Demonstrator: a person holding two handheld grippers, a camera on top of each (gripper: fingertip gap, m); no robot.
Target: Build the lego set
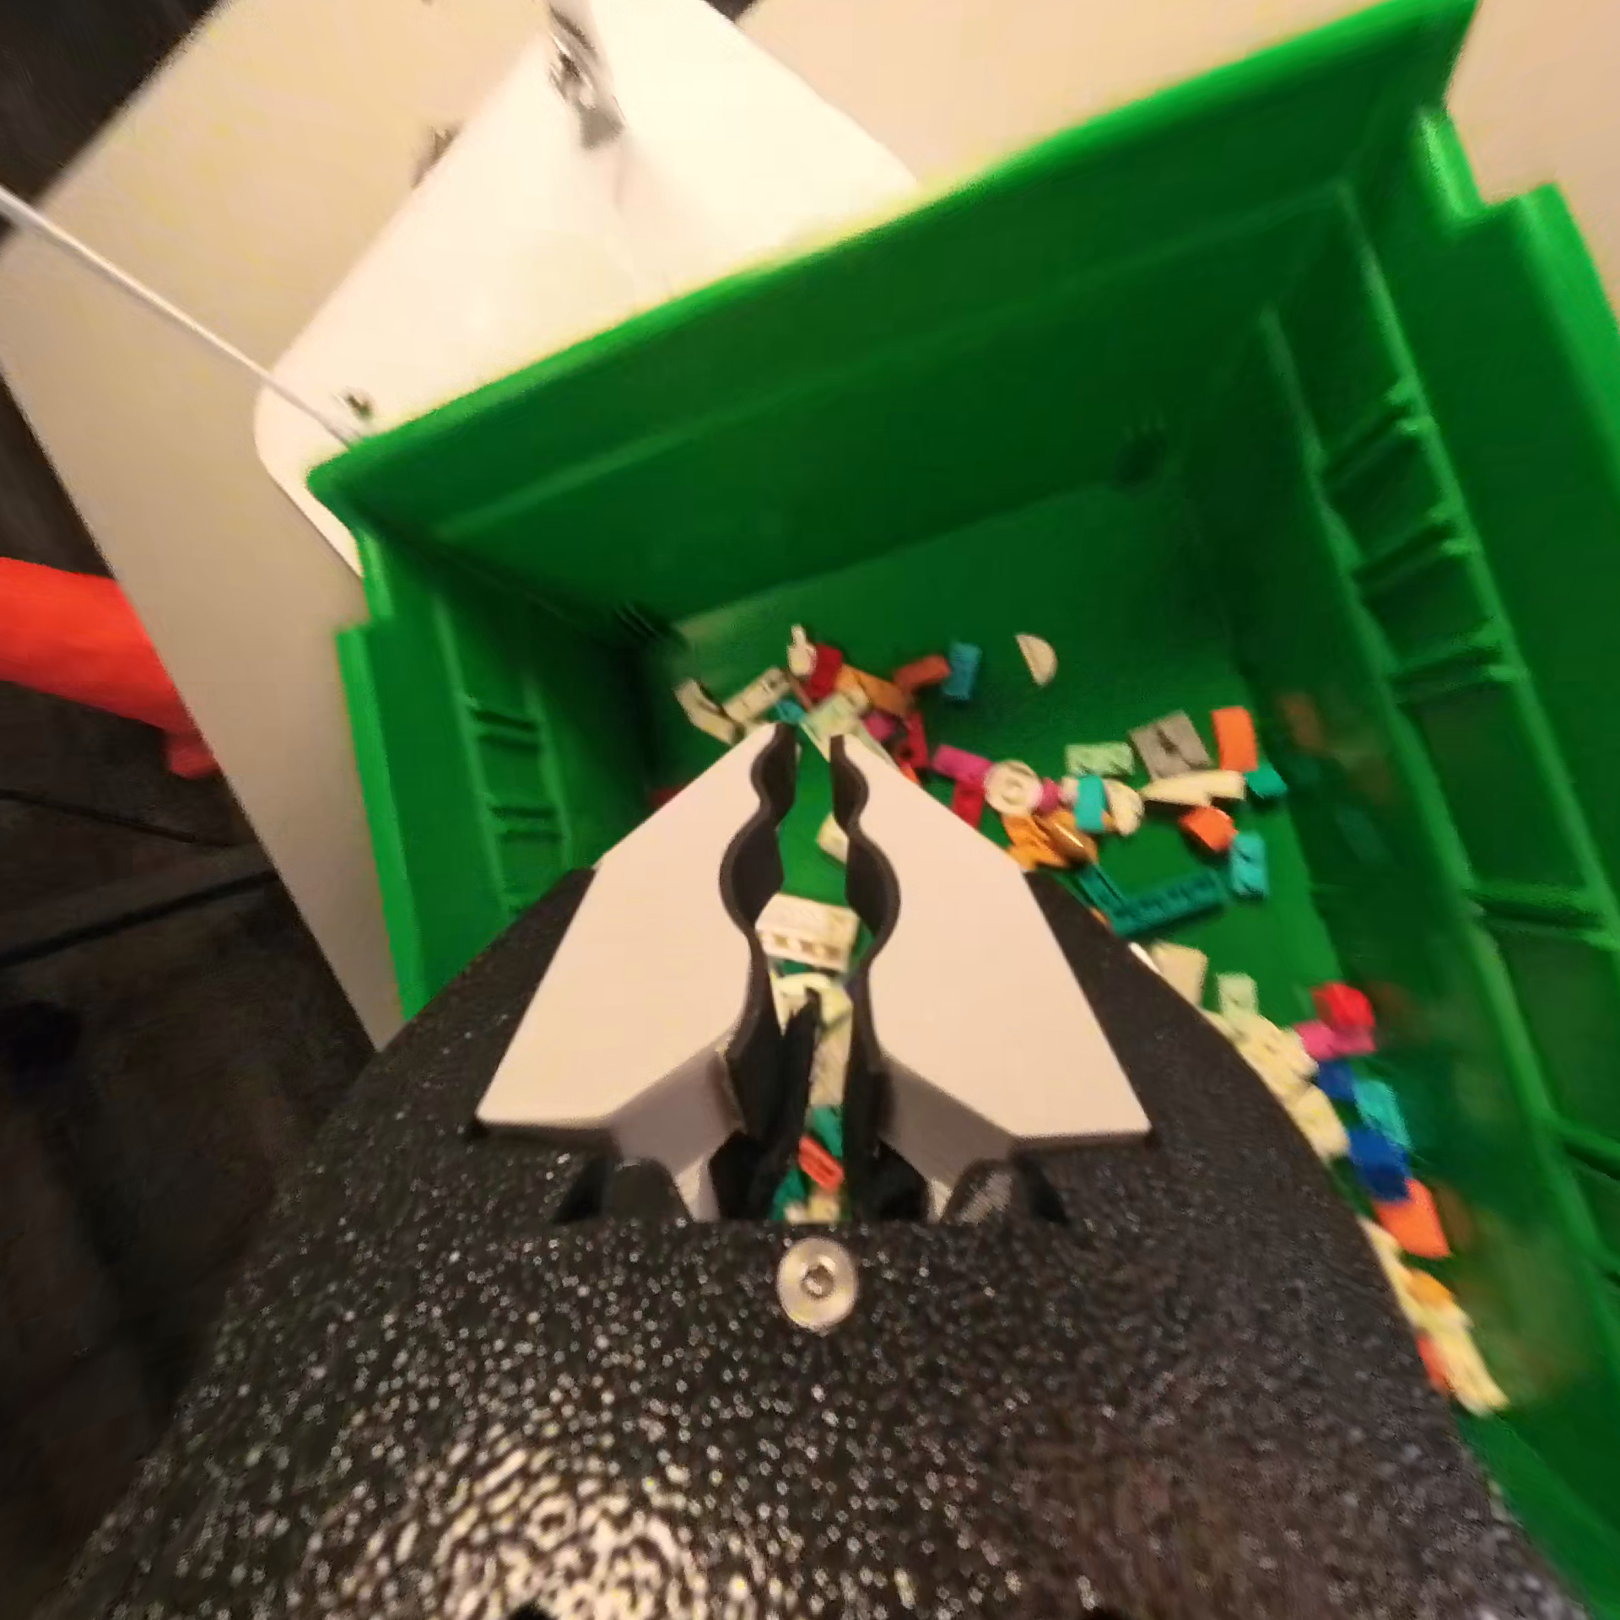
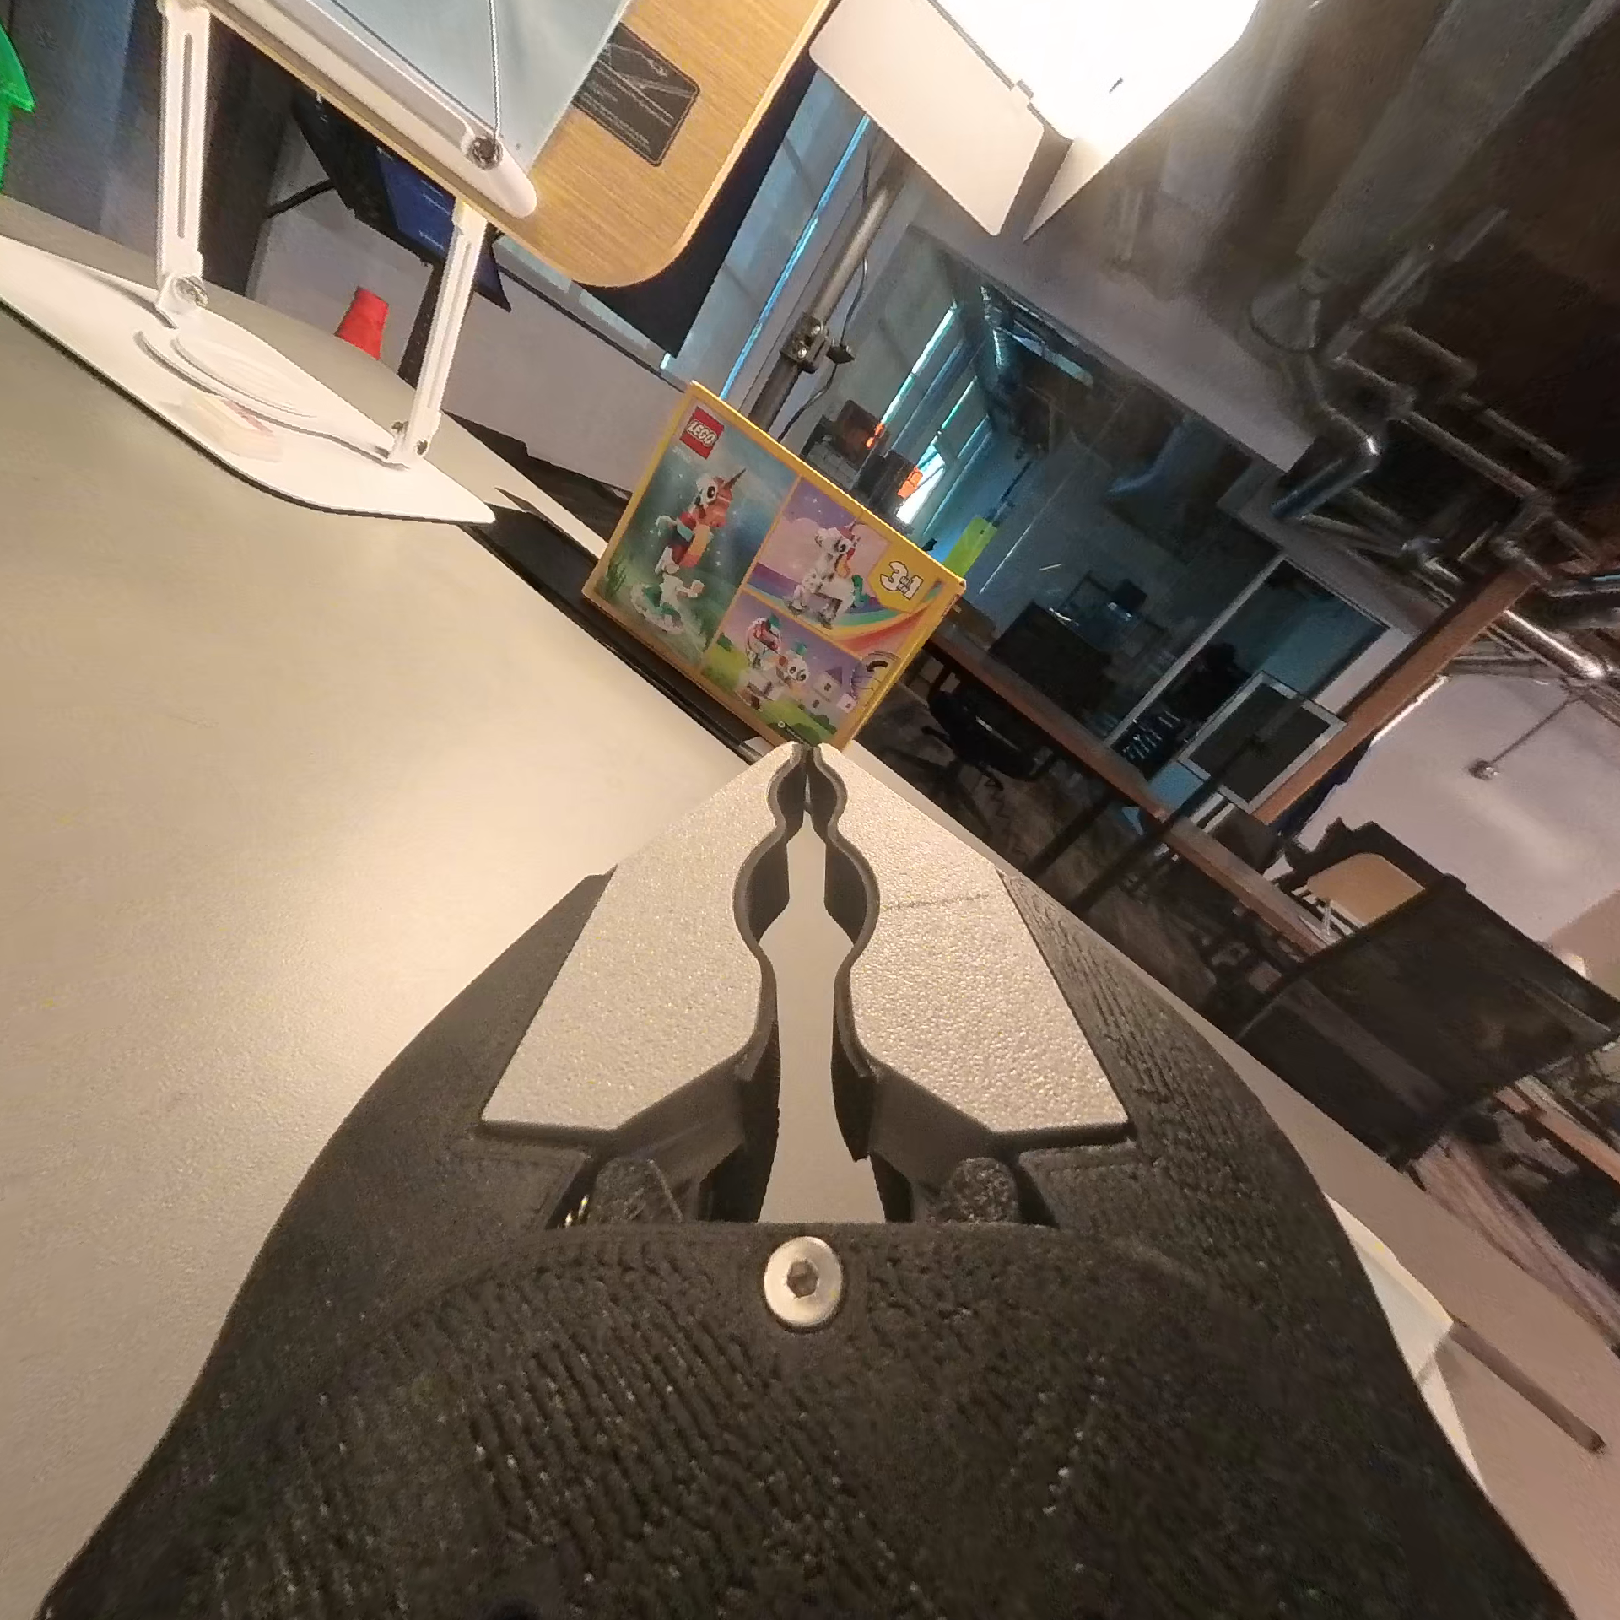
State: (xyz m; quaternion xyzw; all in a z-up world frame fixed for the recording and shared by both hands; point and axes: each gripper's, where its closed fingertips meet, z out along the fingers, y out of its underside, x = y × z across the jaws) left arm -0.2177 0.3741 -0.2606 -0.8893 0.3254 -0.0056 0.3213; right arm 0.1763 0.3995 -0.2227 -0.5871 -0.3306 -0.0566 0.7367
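While the left gripper (image 1: pixel 811 745) reaches into the green bin (image 1: pixel 789 438) with its jaws a narrow slit apart and nothing visibly between them, probably hunting a part, the loose lego pieces (image 1: pixel 1096 789) lie scattered on the bin floor. The right gripper (image 2: pixel 807 756), tips closed on nothing, idles low over the pale worktop (image 2: pixel 263 701), facing the set's box (image 2: pixel 771 596) at its far edge. Beyond lies a glass-walled workshop room.
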